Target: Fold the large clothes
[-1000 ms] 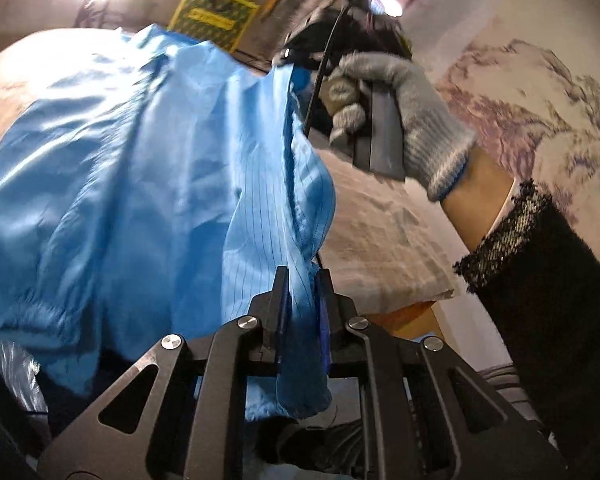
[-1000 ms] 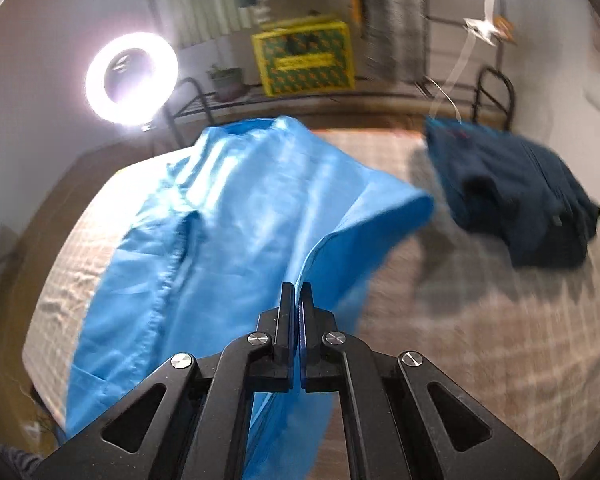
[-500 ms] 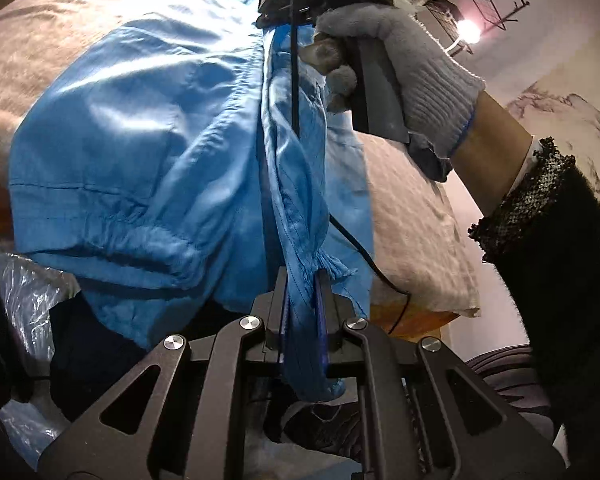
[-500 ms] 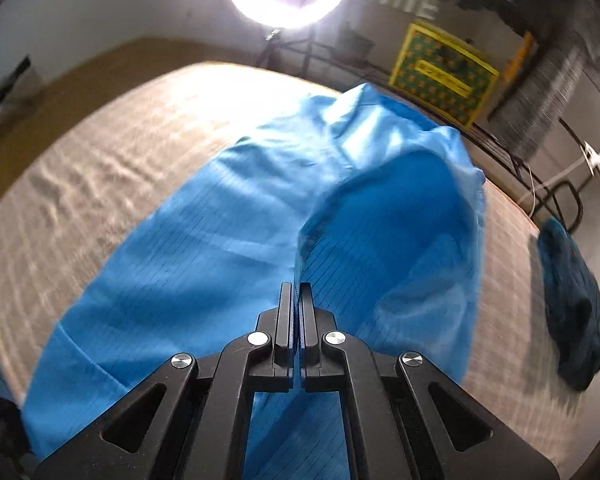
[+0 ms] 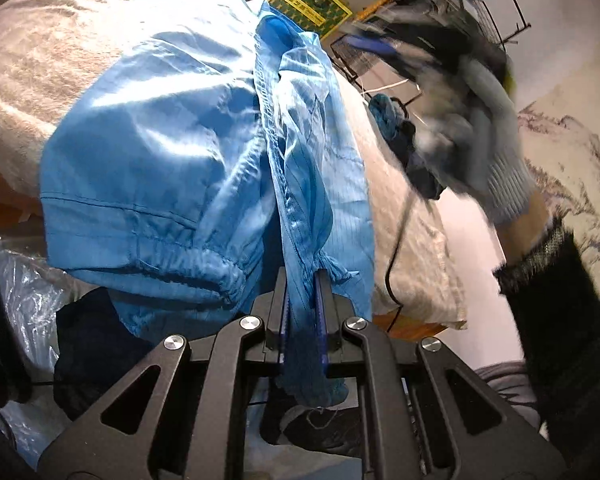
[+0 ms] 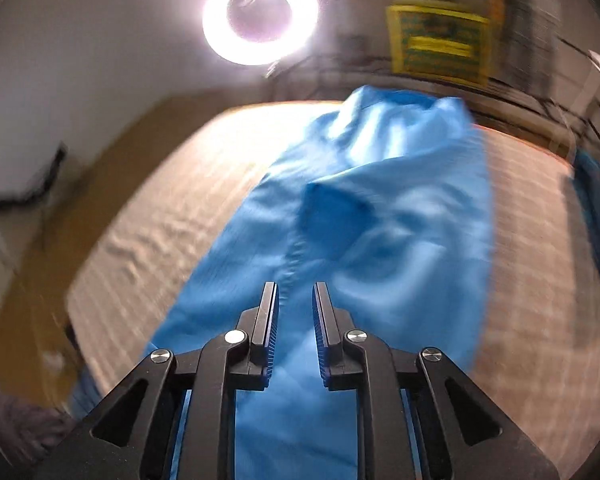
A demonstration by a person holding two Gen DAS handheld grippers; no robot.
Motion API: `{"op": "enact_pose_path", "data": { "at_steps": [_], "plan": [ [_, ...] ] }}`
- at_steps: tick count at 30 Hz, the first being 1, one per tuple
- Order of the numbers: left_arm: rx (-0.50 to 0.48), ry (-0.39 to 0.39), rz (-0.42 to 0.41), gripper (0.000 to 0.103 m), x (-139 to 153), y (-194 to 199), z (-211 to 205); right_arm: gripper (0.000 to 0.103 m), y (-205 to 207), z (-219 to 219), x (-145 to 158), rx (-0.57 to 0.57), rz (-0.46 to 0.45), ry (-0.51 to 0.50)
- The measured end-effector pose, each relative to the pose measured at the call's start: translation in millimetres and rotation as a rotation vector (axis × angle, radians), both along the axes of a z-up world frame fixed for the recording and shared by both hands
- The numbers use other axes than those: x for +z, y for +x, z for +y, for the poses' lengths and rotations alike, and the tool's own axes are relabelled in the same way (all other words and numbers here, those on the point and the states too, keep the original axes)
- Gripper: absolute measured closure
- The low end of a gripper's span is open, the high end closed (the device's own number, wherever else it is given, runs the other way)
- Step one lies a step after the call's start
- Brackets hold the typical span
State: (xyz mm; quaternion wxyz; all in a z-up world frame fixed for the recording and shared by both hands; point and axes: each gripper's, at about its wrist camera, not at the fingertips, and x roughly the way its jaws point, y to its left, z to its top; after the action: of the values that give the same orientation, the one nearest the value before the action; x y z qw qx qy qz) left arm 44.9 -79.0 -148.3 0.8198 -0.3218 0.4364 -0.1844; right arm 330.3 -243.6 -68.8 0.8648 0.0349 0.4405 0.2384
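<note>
While the left claw [image 5: 301, 300] stays narrow, its pads are clamped on a bunched edge of the blue garment [image 5: 172, 152], near a gathered cuff, and a tuft of the cloth hangs out below the fingers. From there the garment runs away over the bed [image 5: 52, 64], which has a beige cover, with one seam stretched in a line from the claw toward the far end. At the right of the left wrist view the gloved right hand [image 5: 496, 152] and its black sleeve [image 5: 560, 304] are blurred, well above the bed.

From the right wrist view the right claw [image 6: 294, 308] has its jaws opening, with a clear gap between the pads; the garment [image 6: 380, 208] shows through the gap but lies below on the bed [image 6: 168, 216], apart from the pads. A dark blue garment [image 6: 598, 204] lies at the bed's far right edge. A ring light [image 6: 260, 14] glows beyond the bed, and a yellow crate [image 6: 440, 44] stands against the back wall.
</note>
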Motion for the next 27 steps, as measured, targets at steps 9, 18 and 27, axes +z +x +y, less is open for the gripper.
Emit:
{"op": "enact_pose_path", "data": {
  "at_steps": [9, 18, 27],
  "plan": [
    [0.004, 0.006, 0.037, 0.089, 6.1, -14.7, 14.5, 0.088, -80.7, -58.0, -7.4, -0.044, 0.053, 0.012],
    [0.064, 0.083, 0.026, 0.066, 24.3, -33.8, 54.7, 0.087, -154.3, -22.5, -80.3, 0.105, 0.192, -0.087],
    [-0.102, 0.184, -0.034, 0.062, 56.5, 12.5, 36.7, 0.087, -220.6, -29.3, -62.4, 0.234, 0.084, -0.07]
  ]
}}
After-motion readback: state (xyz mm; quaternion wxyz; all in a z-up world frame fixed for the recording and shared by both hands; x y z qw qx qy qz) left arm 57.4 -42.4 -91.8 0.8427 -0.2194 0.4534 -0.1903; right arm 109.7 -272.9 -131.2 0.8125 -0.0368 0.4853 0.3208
